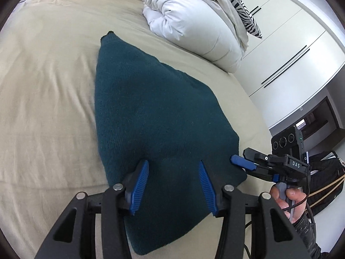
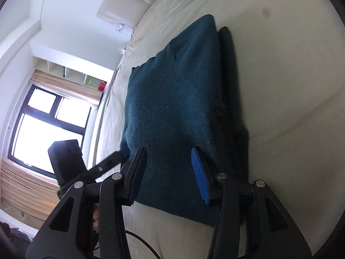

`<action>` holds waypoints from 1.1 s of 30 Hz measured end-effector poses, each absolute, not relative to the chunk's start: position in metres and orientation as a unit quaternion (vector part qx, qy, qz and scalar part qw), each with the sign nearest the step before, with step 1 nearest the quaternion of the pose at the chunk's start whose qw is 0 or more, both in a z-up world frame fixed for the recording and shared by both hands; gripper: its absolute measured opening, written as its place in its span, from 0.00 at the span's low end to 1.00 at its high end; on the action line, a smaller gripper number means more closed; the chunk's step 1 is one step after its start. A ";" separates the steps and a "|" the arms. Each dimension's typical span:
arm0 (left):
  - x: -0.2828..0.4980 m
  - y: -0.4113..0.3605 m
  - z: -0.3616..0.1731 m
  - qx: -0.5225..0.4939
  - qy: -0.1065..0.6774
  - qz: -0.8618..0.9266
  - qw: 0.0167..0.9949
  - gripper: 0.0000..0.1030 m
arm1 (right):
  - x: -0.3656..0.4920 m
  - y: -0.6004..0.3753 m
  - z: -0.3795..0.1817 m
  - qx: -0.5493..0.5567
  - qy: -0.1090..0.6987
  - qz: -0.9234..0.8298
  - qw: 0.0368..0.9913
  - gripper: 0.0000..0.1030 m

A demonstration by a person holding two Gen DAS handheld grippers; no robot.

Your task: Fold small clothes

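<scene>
Beige bed (image 1: 43, 86), folded teal knit (image 1: 151, 108), both hand-held grippers parted, empty, underlayers hidden.

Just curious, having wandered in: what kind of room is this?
Most likely a bedroom: a wide bed with a padded headboard, a rolled white duvet at its head, and tall wardrobe doors alongside.

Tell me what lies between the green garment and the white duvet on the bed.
Nothing: in the left wrist view only bare beige bedsheet separates the dark green garment from the bundled white duvet.
</scene>
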State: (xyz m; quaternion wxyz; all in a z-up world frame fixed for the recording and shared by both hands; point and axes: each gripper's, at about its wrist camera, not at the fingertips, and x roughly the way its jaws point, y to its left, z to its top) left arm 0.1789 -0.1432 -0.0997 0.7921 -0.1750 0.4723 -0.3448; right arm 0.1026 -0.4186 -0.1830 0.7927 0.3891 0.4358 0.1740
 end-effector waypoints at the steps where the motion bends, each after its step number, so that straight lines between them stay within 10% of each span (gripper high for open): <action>1: 0.177 -0.138 -0.096 -0.180 0.464 -0.343 0.797 0.50 | 0.096 -0.422 -0.176 0.382 0.431 0.172 0.799 0.41; 8: 0.206 -0.094 -0.101 -0.251 0.451 -0.289 0.806 0.71 | 0.084 -0.458 -0.138 0.354 0.391 0.126 0.840 0.73; 14: 0.237 -0.107 -0.133 -0.275 0.503 -0.289 0.767 0.71 | 0.136 -0.468 -0.176 0.381 0.462 0.122 0.792 0.73; 23: 0.254 -0.134 -0.135 -0.251 0.532 -0.283 0.758 0.40 | 0.198 -0.441 -0.199 0.343 0.522 0.126 0.771 0.30; 33: 0.197 -0.093 -0.083 -0.218 0.505 -0.298 0.780 0.34 | 0.152 -0.390 -0.138 0.287 0.483 0.135 0.817 0.22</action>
